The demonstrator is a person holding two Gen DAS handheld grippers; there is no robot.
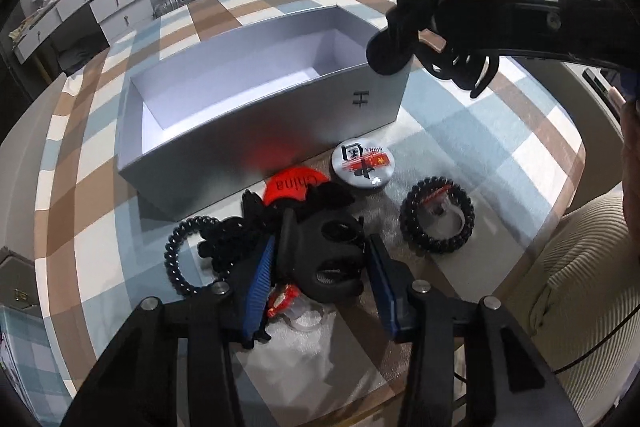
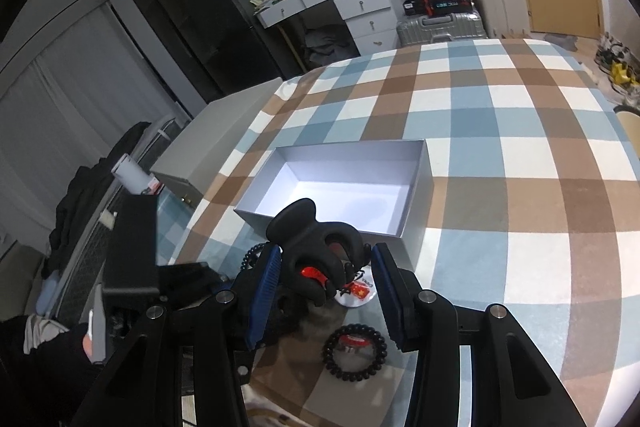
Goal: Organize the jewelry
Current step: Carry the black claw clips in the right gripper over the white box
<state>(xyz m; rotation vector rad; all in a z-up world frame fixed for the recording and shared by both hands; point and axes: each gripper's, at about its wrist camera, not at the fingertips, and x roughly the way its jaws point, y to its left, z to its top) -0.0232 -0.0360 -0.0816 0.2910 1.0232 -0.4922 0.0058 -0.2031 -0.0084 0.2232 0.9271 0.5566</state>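
Note:
An open silver box [image 1: 248,115] with a white inside stands on the checked table. In front of it lies a small heap of accessories. My left gripper [image 1: 322,247] points down into that heap, and its blue pads [image 1: 260,279] press both sides of a black hair claw [image 1: 320,259] resting there. My right gripper [image 2: 326,255] is shut on a second black hair claw [image 2: 316,247] and holds it in the air over the near edge of the box [image 2: 340,183]. The left wrist view shows that claw [image 1: 400,27] at the box's right end.
Beside the heap lie a round white China badge [image 1: 362,163], a red badge [image 1: 292,183], a black bead bracelet [image 1: 438,215], a black coil hair tie [image 1: 176,255] and clear wrapping [image 1: 296,339]. A cream ribbed chair [image 1: 580,267] stands at the table's right edge.

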